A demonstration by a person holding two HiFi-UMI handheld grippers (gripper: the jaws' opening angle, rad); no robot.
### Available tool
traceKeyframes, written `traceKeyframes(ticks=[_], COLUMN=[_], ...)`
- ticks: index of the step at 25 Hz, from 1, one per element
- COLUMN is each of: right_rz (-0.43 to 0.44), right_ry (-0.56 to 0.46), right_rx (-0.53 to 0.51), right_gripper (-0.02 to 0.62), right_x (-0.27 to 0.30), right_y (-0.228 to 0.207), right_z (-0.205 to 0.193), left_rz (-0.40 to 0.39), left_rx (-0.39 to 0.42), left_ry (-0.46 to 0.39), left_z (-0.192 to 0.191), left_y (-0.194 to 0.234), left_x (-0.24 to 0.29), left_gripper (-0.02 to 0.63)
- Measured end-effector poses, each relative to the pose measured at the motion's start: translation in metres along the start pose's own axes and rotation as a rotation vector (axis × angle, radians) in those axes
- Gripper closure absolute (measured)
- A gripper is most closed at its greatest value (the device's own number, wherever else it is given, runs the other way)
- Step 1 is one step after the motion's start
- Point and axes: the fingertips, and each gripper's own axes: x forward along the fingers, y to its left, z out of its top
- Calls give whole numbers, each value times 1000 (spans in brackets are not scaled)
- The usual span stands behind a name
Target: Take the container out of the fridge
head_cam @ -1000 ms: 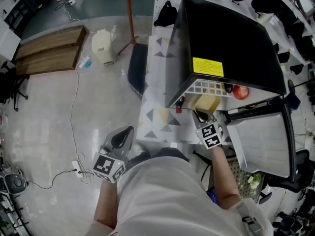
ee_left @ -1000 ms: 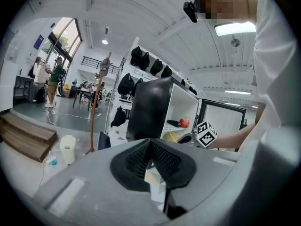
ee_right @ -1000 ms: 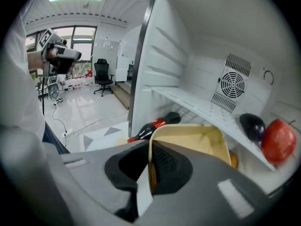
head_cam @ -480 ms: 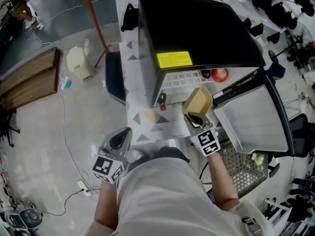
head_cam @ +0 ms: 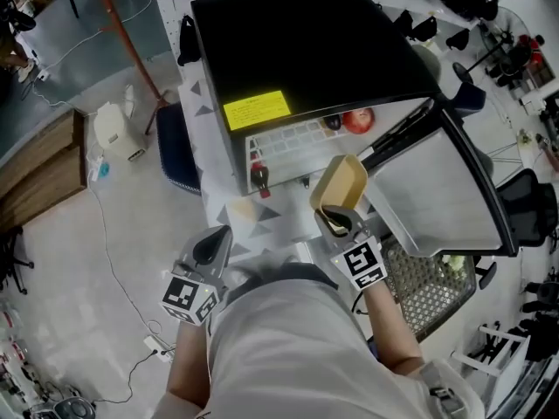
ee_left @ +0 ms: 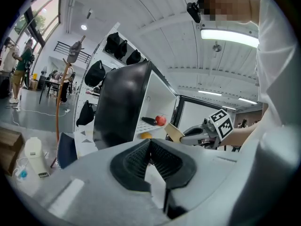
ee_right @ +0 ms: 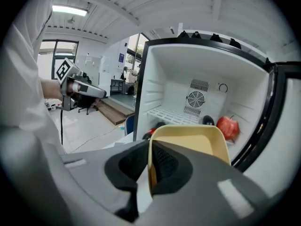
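My right gripper (head_cam: pixel 334 220) is shut on the near rim of a tan, empty container (head_cam: pixel 340 183), which hangs in the air just in front of the open black fridge (head_cam: pixel 297 46). In the right gripper view the container (ee_right: pixel 188 142) stands between the pads, and the white fridge interior (ee_right: pixel 197 98) is behind it. The fridge door (head_cam: pixel 441 195) is swung open to the right. My left gripper (head_cam: pixel 212 247) is low at my left side, away from the fridge; its jaws (ee_left: pixel 150 161) meet with nothing between them.
On the fridge shelf stay a red apple (head_cam: pixel 357 120), a dark round thing (head_cam: pixel 332 123) and a red-topped bottle (head_cam: pixel 259 175). The fridge stands on a patterned tabletop (head_cam: pixel 240 212). A wire basket (head_cam: pixel 428 282) is below the door. A cable (head_cam: pixel 105 243) crosses the floor at left.
My right gripper has drawn the container back out of the fridge, toward me. The head view has swung, so the fridge sits more to the left. The left gripper has hardly moved.
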Motion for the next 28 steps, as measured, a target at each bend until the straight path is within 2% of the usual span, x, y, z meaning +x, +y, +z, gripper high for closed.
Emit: traceKeyframes(ticks=[13,28], right_rz=[-70,-185], right_ry=[-211,-266], right_rx=[133,161], right_gripper=[581,581], right_x=[-60,-107], right_y=[-25,-57], right_z=[24,15], left_rz=[-123,-211], left_rx=[45,79], left_ry=[-1,-3], left_z=[20,31], left_y=[-34,-68], left_x=[56,97], left_gripper=[598,598])
